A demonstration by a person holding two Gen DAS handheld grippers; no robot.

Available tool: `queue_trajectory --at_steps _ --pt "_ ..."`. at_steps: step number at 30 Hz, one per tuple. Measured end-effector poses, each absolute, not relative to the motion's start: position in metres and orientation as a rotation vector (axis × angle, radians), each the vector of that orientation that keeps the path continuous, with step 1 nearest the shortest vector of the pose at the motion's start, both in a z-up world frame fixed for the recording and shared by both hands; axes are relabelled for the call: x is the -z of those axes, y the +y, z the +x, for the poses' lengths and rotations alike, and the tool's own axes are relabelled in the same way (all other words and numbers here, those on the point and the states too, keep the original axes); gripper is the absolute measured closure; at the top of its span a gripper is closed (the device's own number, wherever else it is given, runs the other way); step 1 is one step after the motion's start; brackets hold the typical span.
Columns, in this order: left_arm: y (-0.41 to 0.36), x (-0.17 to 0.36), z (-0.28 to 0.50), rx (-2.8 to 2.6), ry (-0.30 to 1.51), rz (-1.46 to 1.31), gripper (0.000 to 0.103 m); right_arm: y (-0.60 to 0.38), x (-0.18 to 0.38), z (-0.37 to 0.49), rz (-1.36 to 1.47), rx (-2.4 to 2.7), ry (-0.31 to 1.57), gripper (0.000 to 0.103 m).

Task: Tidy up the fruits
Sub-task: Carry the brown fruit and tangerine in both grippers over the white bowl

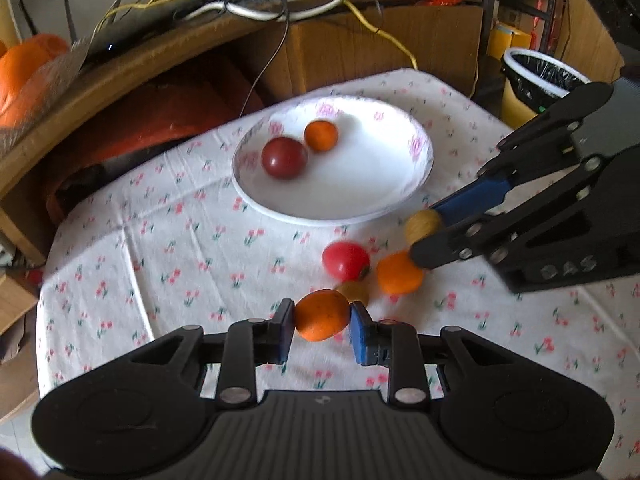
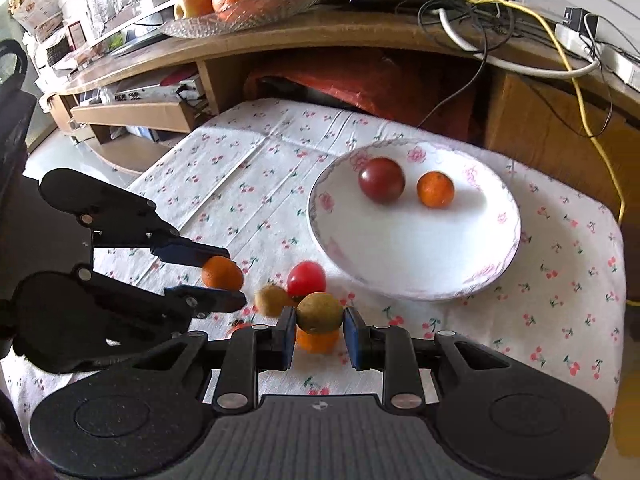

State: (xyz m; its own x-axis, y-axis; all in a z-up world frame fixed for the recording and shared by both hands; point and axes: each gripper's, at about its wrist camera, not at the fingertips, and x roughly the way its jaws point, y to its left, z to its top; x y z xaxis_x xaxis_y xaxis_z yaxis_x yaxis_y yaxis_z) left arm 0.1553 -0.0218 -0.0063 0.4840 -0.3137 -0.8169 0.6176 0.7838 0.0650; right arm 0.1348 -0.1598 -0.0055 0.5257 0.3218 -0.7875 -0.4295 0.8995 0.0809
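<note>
My left gripper (image 1: 322, 316) is shut on a small orange (image 1: 316, 320), seen again as the left gripper (image 2: 232, 278) in the right wrist view. The right gripper (image 2: 320, 320) is shut on a yellow-brown fruit (image 2: 320, 310), which also shows as the yellow-brown fruit (image 1: 423, 226) in the left wrist view. Between them on the flowered cloth lie a red tomato (image 1: 346, 261), another orange (image 1: 400, 273) and a second brownish fruit (image 1: 354, 291). The white plate (image 2: 420, 264) behind holds a dark red tomato (image 2: 381, 179) and an orange (image 2: 435, 189).
The small table's cloth (image 2: 224, 168) ends close on all sides. A wooden desk (image 2: 320, 32) with cables and a glass bowl of large fruit (image 2: 240, 4) stands behind it. A lined bin (image 1: 536, 76) sits past the table's far right corner.
</note>
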Motion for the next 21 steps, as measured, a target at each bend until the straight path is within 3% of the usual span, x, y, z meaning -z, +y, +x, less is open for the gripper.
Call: queue_trajectory --at_steps 21 --pt "-0.070 0.001 0.207 0.519 0.848 0.371 0.066 -0.187 0.004 0.175 -0.077 -0.324 0.882 0.081"
